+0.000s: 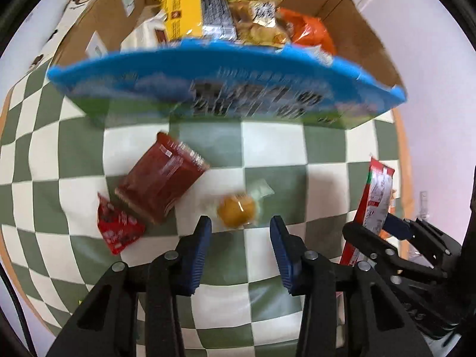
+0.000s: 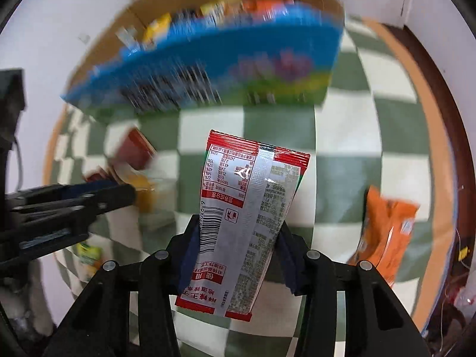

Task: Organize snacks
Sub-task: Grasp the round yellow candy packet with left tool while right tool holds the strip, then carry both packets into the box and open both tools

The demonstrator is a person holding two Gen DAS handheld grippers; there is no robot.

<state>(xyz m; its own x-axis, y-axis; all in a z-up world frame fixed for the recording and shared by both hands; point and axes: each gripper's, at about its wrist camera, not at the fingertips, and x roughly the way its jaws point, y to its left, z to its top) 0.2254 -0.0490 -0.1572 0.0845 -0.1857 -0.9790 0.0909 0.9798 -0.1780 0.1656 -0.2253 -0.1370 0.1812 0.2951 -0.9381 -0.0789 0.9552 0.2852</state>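
Observation:
My right gripper (image 2: 238, 238) is shut on a red and silver snack packet (image 2: 247, 208), held upright above the checkered cloth; the packet also shows in the left wrist view (image 1: 376, 196). My left gripper (image 1: 241, 232) is open and empty, just short of a small wrapped yellow cake (image 1: 236, 209). A dark red packet (image 1: 162, 178) and a small red packet (image 1: 119, 227) lie to its left. A cardboard box (image 1: 89, 20) at the far side holds several snacks, with a blue and green box (image 1: 208, 89) leaning at its front, blurred.
An orange packet (image 2: 386, 232) lies on the cloth at the right. A small green and yellow item (image 2: 89, 253) lies low at the left. The round table's orange edge (image 2: 416, 89) curves at the right, with a white wall beyond. A bear-print roll (image 1: 74, 6) stands left of the box.

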